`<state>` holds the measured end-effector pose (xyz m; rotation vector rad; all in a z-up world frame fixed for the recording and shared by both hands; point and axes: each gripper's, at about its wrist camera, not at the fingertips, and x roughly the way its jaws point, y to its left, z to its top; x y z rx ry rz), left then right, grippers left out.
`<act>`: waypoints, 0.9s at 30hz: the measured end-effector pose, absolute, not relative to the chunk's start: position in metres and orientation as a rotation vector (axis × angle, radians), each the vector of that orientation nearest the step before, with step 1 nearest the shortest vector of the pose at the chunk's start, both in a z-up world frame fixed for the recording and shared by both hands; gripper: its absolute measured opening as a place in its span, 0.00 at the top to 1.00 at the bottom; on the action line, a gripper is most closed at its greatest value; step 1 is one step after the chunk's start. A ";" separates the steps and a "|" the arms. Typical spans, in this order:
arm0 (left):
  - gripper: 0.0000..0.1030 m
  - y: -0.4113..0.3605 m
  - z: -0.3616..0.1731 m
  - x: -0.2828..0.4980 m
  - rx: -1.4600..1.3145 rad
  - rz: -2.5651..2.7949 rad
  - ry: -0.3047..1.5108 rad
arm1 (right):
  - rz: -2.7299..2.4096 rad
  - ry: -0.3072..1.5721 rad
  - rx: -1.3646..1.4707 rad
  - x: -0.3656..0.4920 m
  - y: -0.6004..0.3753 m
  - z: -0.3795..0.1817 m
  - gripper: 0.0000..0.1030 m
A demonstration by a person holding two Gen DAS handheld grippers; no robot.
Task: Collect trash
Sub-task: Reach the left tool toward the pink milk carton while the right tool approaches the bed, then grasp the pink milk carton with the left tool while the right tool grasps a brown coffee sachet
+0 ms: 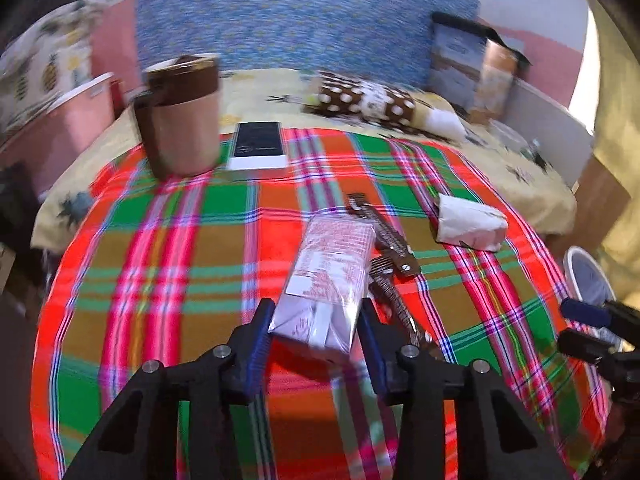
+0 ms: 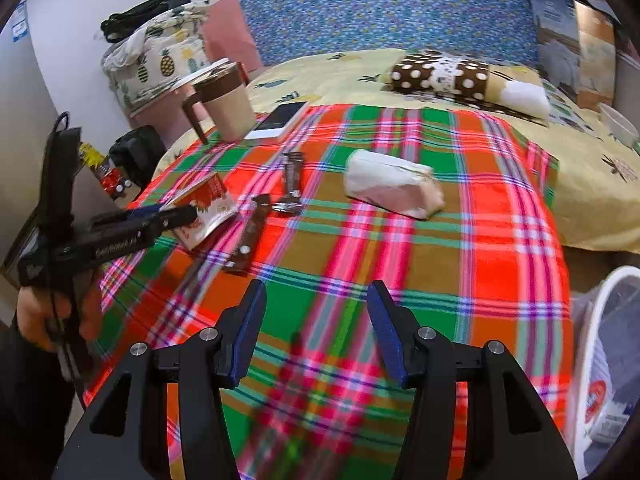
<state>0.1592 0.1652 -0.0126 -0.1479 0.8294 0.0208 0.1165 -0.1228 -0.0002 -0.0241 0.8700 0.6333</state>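
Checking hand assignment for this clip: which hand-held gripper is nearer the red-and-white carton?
Left. The left hand-held gripper has the red-and-white carton between its fingers; the right hand-held gripper hangs open over bare plaid cloth, well away.

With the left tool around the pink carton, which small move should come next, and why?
Probably close the left tool fully on the pink carton. The carton's near end already sits between the blue pads, but whether they press it is unclear. The white bin waits to the right.
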 end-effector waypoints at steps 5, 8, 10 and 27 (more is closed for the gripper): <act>0.60 0.177 -0.014 0.135 -0.205 0.100 0.816 | 0.675 0.872 -0.041 0.121 -0.095 0.000 0.47; 0.60 0.184 -0.015 0.125 -0.232 0.114 0.804 | 0.693 0.881 -0.047 0.126 -0.077 -0.003 0.47; 0.60 0.187 -0.014 0.119 -0.231 0.137 0.796 | 0.705 0.886 -0.055 0.130 -0.067 -0.007 0.47; 0.60 0.195 -0.031 0.116 -0.315 0.132 0.833 | 0.701 0.955 -0.091 0.143 -0.044 -0.027 0.81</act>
